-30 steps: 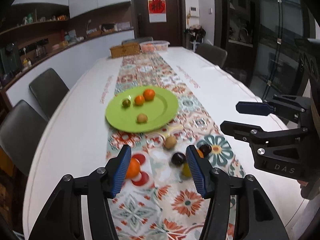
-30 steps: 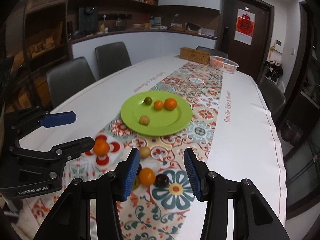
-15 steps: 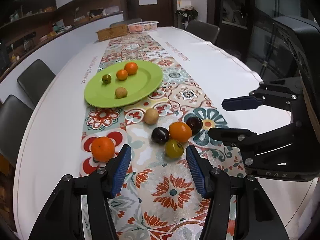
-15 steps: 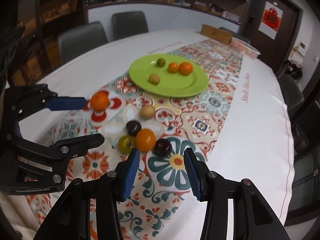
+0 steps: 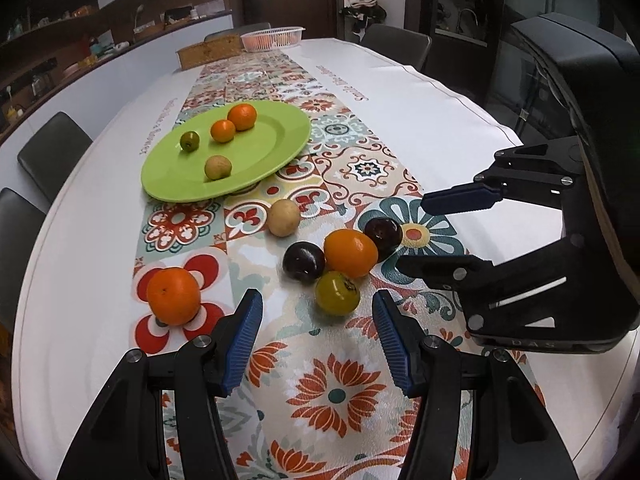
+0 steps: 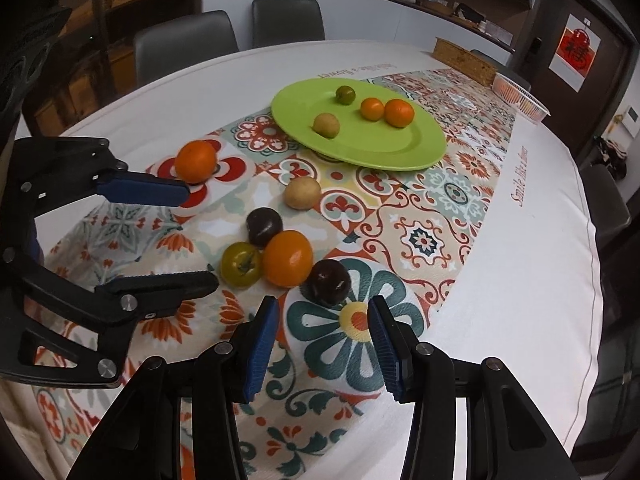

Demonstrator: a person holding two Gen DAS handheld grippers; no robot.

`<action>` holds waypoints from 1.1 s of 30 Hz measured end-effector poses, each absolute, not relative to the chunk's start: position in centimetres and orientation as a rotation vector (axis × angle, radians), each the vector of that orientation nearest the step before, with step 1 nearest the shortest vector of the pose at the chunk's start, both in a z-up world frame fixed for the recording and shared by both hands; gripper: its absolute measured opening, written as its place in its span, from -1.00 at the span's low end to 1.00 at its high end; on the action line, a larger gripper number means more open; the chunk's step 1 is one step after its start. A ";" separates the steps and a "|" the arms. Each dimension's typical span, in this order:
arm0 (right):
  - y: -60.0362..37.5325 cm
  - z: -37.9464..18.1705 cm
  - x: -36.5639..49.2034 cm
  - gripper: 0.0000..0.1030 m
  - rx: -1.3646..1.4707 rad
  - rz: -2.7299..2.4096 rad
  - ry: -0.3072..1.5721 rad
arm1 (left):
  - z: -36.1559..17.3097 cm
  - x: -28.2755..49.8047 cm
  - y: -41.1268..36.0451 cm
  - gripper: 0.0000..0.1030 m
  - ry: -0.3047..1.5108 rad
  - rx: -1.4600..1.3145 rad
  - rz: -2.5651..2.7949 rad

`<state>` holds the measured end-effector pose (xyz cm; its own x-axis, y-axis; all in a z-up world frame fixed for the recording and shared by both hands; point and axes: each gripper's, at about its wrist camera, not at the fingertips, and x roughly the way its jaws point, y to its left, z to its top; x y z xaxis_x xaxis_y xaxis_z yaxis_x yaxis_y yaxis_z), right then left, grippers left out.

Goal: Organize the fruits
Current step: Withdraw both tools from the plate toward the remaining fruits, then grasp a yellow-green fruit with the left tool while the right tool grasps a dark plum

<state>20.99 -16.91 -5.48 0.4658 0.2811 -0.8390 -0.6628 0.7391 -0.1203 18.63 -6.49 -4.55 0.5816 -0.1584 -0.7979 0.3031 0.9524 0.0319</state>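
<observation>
A green plate (image 5: 276,140) (image 6: 404,148) on the patterned runner holds two small oranges, a green fruit and a tan fruit. Loose in front of it lie a tan fruit (image 5: 283,218), two dark plums (image 5: 304,261) (image 6: 329,282), an orange (image 5: 350,253) (image 6: 287,258) and a yellow-green fruit (image 5: 337,293) (image 6: 241,265). Another orange (image 5: 173,296) (image 6: 196,161) sits apart at the left. My left gripper (image 5: 318,316) (image 6: 198,238) hovers open just short of the yellow-green fruit. My right gripper (image 6: 323,316) (image 5: 412,234) is open just short of the nearer dark plum. Neither holds anything.
At the table's far end stand a wicker box (image 5: 208,53) and a white basket (image 5: 272,38). Grey chairs (image 6: 184,46) line the far side, and the white tablecloth (image 6: 520,280) flanks the runner. A counter with shelves runs behind.
Both grippers have come down and tipped toward the loose fruit, which now sits larger and nearer in both views. The jaw gaps look unchanged and no fruit has moved.
</observation>
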 end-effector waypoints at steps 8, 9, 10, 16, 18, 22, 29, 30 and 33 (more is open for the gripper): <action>-16.9 -6.5 21.9 -0.09 -0.482 0.613 0.932 | -5.3 19.4 -7.2 0.09 0.935 0.177 -0.280; -16.9 -6.6 21.9 -0.09 -0.489 0.613 0.930 | -5.3 19.4 -7.3 0.09 0.938 0.178 -0.280; -16.8 -6.6 22.0 -0.10 -0.494 0.612 0.929 | -5.4 19.5 -7.4 0.09 0.942 0.177 -0.281; -16.7 -7.2 22.2 -0.11 -0.505 0.610 0.927 | -5.9 19.9 -7.7 0.04 0.959 0.170 -0.281; -16.6 -7.2 22.4 -0.14 -0.502 0.607 0.927 | -6.0 20.1 -7.7 -0.04 0.965 0.163 -0.283; -16.6 -7.4 22.8 -0.19 -0.488 0.602 0.928 | -6.2 20.3 -7.9 -0.22 0.978 0.152 -0.292; -16.3 -7.7 22.8 -0.38 -0.471 0.619 0.933 | -6.4 20.4 -7.9 -0.45 0.986 0.144 -0.292; -16.3 -7.6 22.8 -0.44 -0.465 0.623 0.936 | -6.4 20.4 -7.9 -0.45 0.985 0.143 -0.293; -16.3 -7.6 22.7 -0.51 -0.451 0.623 0.938 | -6.3 20.4 -7.7 -0.46 0.983 0.133 -0.295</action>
